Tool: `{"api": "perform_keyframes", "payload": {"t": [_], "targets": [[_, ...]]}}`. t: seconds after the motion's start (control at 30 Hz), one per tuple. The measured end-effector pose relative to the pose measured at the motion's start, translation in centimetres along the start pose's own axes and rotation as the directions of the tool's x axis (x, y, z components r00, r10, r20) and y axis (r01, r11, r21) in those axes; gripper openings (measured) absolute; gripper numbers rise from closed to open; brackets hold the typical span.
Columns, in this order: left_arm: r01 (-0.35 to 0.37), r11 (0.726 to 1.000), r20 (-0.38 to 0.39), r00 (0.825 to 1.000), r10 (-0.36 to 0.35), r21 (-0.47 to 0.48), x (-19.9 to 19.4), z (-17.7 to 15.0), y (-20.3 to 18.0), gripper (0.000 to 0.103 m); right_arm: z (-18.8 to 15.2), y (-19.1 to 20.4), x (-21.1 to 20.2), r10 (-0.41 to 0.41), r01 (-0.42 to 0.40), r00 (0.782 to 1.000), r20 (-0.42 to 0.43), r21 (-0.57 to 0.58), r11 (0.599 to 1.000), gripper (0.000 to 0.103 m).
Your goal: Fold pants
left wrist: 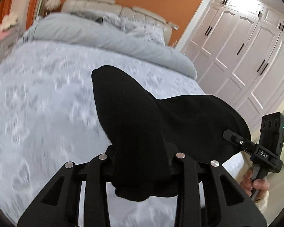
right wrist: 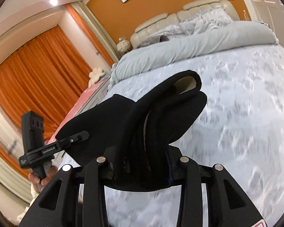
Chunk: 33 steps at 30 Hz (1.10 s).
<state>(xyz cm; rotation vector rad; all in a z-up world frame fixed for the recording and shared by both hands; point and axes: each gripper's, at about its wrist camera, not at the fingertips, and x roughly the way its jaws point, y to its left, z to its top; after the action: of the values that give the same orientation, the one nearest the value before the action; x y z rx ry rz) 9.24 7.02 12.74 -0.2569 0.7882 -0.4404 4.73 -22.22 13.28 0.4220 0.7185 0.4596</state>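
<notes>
Both grippers are clamped on the black pants (left wrist: 138, 124), which hang between them above the bed (left wrist: 37, 98). Left gripper (left wrist: 142, 162): jaws closed on a thick bunch of the fabric, which rises from between the fingers and droops below them. Right gripper (right wrist: 140, 162): jaws likewise closed on a gathered section, with several stacked folds visible edge-on between the fingers. In the left wrist view the right gripper appears at the right edge, its finger (left wrist: 234, 139) pinching the far end of the cloth, a hand (left wrist: 255, 183) on its handle. In the right wrist view the left gripper's finger (right wrist: 73, 139) pinches the opposite end, held by a hand (right wrist: 37, 179).

Pants: matte black, soft and thick, slightly fuzzy at the edges, doubled over into rounded lobes. A pale inner lining (right wrist: 185, 84) shows inside one rolled edge.

Surroundings: bedspread is pale blue-grey with a blurred white pattern; a plain grey duvet (left wrist: 104, 34) lies rolled across its head. Headboard (right wrist: 161, 24) is cream, padded in panels. Wardrobe (left wrist: 246, 56) doors are white, panelled, with dark bar handles. Curtains (right wrist: 37, 64) are orange, pleated.
</notes>
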Motion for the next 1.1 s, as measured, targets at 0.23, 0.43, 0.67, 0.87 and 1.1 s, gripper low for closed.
{"api": "perform_keyframes", "payload": {"t": [0.23, 0.43, 0.67, 0.87, 1.1], "targets": [[-0.075, 0.997, 0.048, 0.996, 0.074, 0.011, 10.9, 7.5, 2.8, 0.032, 6.4, -5.5, 10.0, -0.049, 0.049, 0.999, 0.004, 0.040, 0.998, 0.035], [-0.126, 0.991, -0.006, 0.992, 0.126, -0.033, 21.7, 7.4, 7.8, 0.032, 6.4, -12.4, 20.6, -0.090, 0.092, 0.995, -0.043, 0.067, 0.993, 0.035], [-0.138, 0.990, 0.007, 0.990, 0.138, 0.035, 26.3, 3.8, 10.3, 0.044, 3.5, -16.9, 25.3, -0.082, 0.087, 0.993, -0.082, 0.049, 0.995, 0.049], [-0.292, 0.957, -0.008, 0.956, 0.292, 0.006, 23.9, 2.4, 12.7, 0.085, 3.1, -17.0, 22.4, -0.181, 0.203, 0.965, -0.188, 0.107, 0.973, 0.064], [-0.372, 0.922, 0.029, 0.926, 0.377, -0.103, 15.9, 2.4, 12.1, 0.094, 3.2, -9.1, 17.7, -0.302, 0.296, 0.949, -0.088, -0.078, 0.952, 0.015]]}}
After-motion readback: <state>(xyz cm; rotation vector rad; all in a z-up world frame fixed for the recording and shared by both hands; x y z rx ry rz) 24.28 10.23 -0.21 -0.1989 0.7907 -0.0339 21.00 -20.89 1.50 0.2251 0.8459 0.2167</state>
